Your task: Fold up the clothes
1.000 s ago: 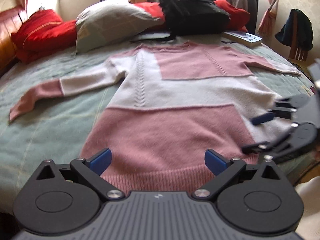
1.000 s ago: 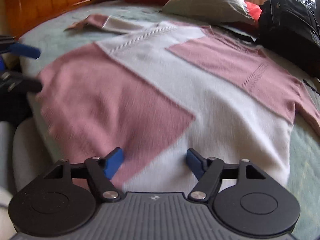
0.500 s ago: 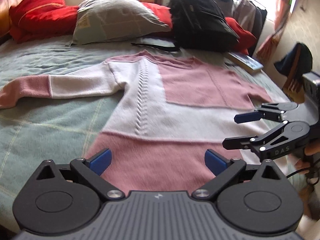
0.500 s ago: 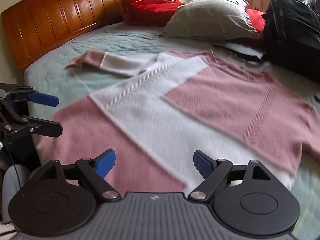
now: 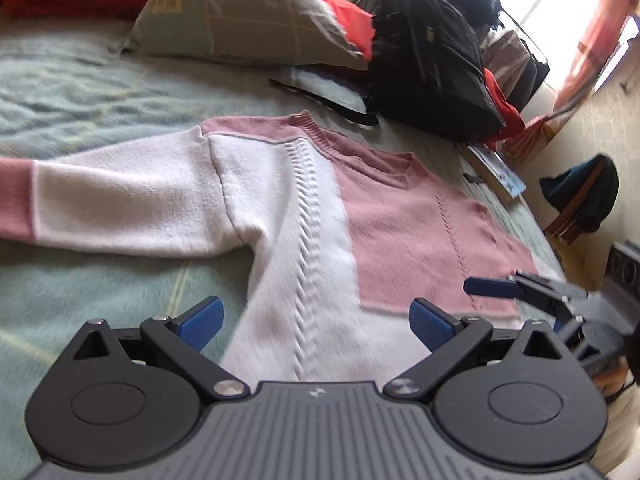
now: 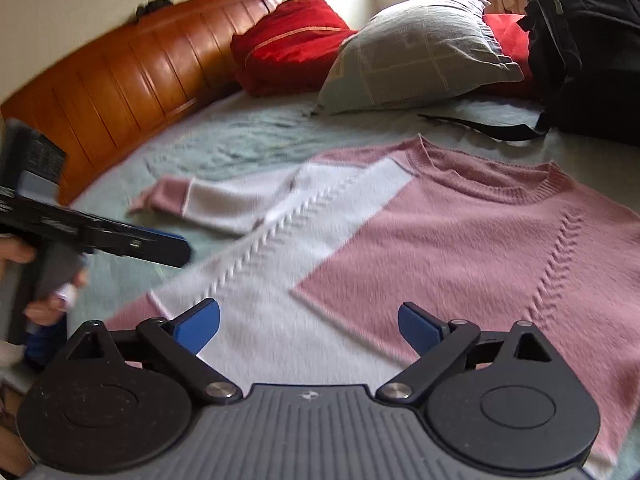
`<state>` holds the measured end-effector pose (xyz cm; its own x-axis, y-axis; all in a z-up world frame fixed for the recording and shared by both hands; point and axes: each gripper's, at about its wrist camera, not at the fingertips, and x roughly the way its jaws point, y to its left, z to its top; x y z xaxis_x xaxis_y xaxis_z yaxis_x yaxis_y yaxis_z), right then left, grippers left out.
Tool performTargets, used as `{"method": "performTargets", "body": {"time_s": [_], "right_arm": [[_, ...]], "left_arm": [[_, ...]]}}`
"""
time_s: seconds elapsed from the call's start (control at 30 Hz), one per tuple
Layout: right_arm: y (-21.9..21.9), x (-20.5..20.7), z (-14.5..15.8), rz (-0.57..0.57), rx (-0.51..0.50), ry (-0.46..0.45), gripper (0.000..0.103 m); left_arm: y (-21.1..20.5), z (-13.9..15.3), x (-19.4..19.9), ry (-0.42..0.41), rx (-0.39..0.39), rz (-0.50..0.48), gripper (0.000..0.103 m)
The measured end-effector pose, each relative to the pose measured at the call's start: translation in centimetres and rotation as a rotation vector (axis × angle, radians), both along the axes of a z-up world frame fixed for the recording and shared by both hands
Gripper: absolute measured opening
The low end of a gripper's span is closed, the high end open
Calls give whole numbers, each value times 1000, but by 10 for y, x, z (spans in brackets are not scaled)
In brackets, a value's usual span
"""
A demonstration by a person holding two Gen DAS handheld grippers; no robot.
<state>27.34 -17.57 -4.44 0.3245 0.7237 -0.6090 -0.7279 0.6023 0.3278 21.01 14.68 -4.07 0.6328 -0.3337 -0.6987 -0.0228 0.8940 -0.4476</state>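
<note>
lying flat mid-frame on green bedspread (image 6: 224,136): pink-white sweater (image 5: 320,216). left gripper (image 5: 316,320) wide, empty. right gripper (image 6: 308,322) just opened wide, empty.

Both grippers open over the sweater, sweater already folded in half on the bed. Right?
Not folded. The sweater lies spread flat on the bed, one sleeve stretched out, as the left wrist view shows. Left gripper and right gripper are both open over it, holding nothing.

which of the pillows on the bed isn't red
The grey-green pillow with the pale grid lines. It lies between the red cushion by the wooden headboard and another red one tucked against the black backpack.
</note>
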Motion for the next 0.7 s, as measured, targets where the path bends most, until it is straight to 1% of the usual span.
{"method": "performTargets", "body": {"time_s": [0.1, 0.17, 0.23, 0.3, 0.4, 0.47, 0.5, 0.63, 0.7], "right_arm": [[4, 8, -6, 2, 57, 24, 99], [6, 11, -12, 7, 88, 44, 101], [8, 12, -18, 11, 97, 61, 102], [10, 13, -22, 15, 90, 70, 102], [7, 15, -25, 5, 96, 78, 102], [4, 17, -26, -8, 109, 81, 102], [3, 18, -27, -17, 114, 81, 102], [1, 22, -31, -52, 101, 80, 102], [1, 23, -33, -57, 96, 85, 102]], "left_arm": [[17, -17, 19, 32, -103, 10, 99], [29, -33, 29, 60, -212, 17, 99], [37, -49, 38, 83, -311, 8, 99], [43, -62, 46, 85, -364, 20, 99], [52, -74, 54, 56, -443, 44, 99], [57, -79, 61, 52, -477, 63, 99], [59, -79, 67, 54, -480, 63, 99], [59, -80, 86, 29, -458, 74, 98], [61, -81, 94, 11, -458, 98, 97]]}}
